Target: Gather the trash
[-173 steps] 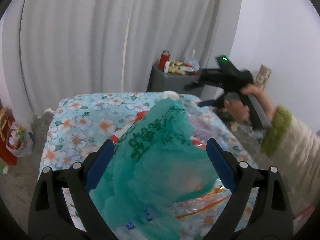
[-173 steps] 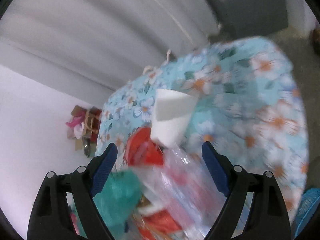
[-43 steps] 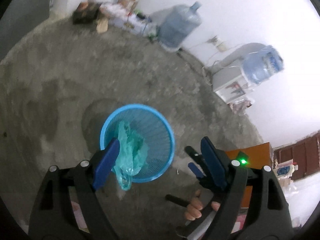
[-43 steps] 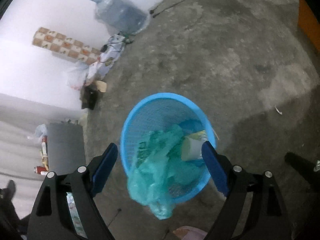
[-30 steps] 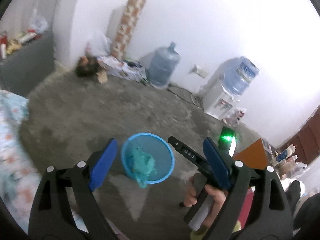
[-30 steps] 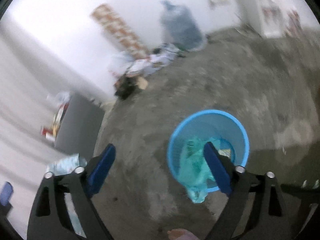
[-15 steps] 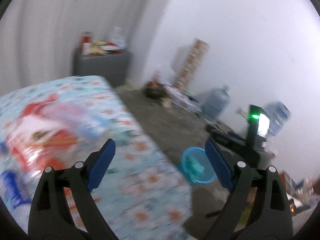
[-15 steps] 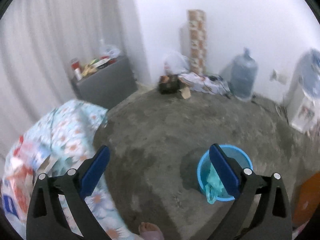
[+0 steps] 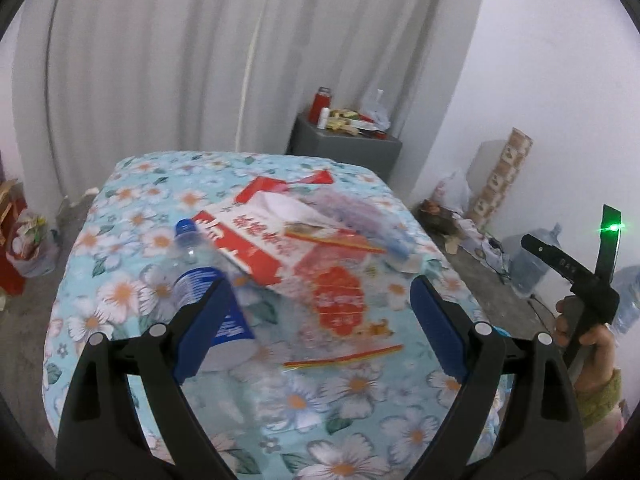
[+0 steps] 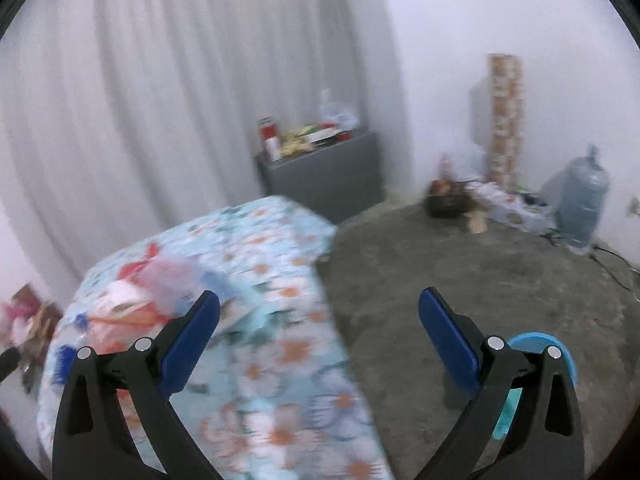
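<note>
- The plastic bottle with a blue cap and blue label lay on its side at the left of the pile on the floral-covered table, its base just behind the left pad of the left gripper; it probably sat nearest for the next pick.
- The left gripper hung over the near part of the table with its jaws spread wide and nothing between the pads, aimed down at the litter, which suggested it was lining up for another grab.
- The red and white carton rested across the middle of the pile, leaning over the bottle's shoulder, with clear wrappers printed in red heaped beside and under it.
- Further right, the right gripper also stood fully open and empty; its jaws had just been widening, with nothing between them, and it pointed past the table's corner at bare floor.
- The blue basket stood on the floor at the far right, mostly hidden behind the right finger; something teal seemed to show inside, though the blur made that uncertain.
</note>
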